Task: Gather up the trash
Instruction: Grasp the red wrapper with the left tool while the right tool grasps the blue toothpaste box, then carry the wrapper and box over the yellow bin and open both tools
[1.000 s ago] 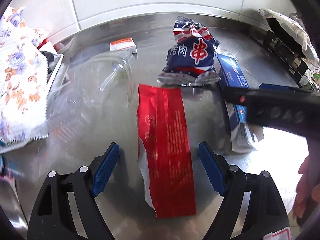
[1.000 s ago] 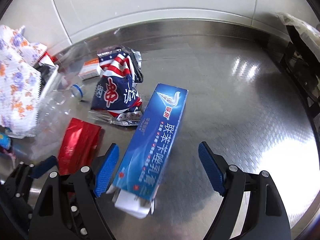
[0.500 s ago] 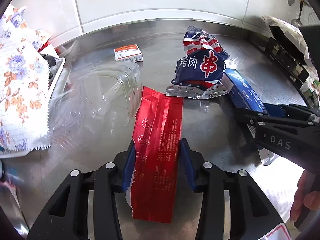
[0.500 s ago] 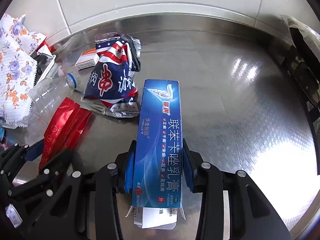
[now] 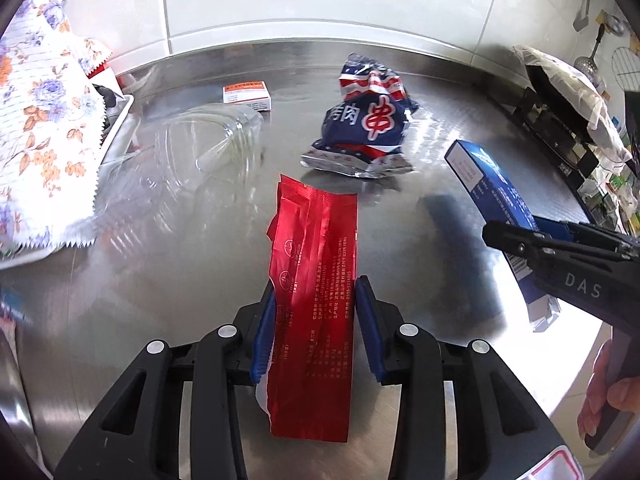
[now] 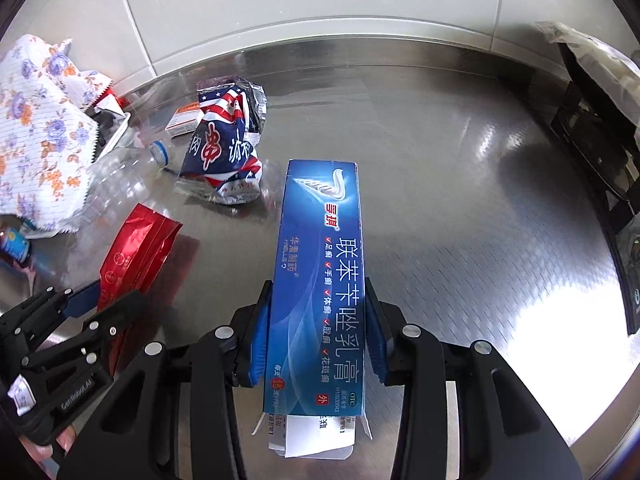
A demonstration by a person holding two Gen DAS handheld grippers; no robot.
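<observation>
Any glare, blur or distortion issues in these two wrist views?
Left wrist: strong fisheye bend, dark corners; clear bottle nearly lost in counter reflections; red packet sharp, casts little shadow. Right wrist: blown-out glare on the counter at lower right; blue box print stays legible; left edge slightly smeared.

The floral cloth (image 5: 44, 128) gets cut off by the left edge in both views. Fine print on the red packet (image 5: 316, 300) can't be read. The small box (image 6: 185, 118) is half hidden behind the snack bag (image 6: 224, 144). Only part of a little bottle (image 6: 14, 245) is seen, blurred.
</observation>
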